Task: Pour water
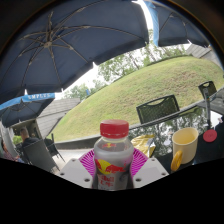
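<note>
A clear plastic bottle (pixel 113 155) with a red cap and a red-and-yellow label stands upright between my fingers. Both magenta pads (pixel 88 163) press against its sides, so my gripper (pixel 113 168) is shut on the bottle. A yellow cup (pixel 184 147) stands on the dark table (pixel 196 158), ahead and to the right of the bottle. The bottle's base is hidden below the fingers.
A large dark umbrella (pixel 70 45) spreads overhead. Dark mesh chairs (pixel 158 108) stand behind the table, one more (pixel 40 152) to the left. A small red-capped object (pixel 210 134) sits at the far right. A grassy slope (pixel 150 85) lies beyond.
</note>
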Tool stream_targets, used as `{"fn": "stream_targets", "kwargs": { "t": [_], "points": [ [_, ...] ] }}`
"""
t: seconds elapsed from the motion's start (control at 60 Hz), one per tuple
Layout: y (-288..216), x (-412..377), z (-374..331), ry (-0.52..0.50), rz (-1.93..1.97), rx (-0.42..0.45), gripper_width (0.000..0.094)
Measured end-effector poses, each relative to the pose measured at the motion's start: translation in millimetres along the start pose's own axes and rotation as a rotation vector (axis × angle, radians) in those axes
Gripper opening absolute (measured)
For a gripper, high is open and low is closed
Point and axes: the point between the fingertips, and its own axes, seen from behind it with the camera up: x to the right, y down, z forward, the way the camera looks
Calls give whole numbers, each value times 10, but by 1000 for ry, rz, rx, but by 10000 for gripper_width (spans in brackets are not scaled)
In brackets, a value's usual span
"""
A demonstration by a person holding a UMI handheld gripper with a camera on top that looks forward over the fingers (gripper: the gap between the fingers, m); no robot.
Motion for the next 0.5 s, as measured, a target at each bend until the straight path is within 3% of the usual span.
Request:
{"fn": "stream_targets", "kwargs": {
  "t": [0.117,0.267,0.5],
  "points": [
    [-597,337,94,-2,353,110,394],
    [-882,840,299,-45,864,161,396],
    [-833,1021,207,-169,1530,104,405]
  ]
}}
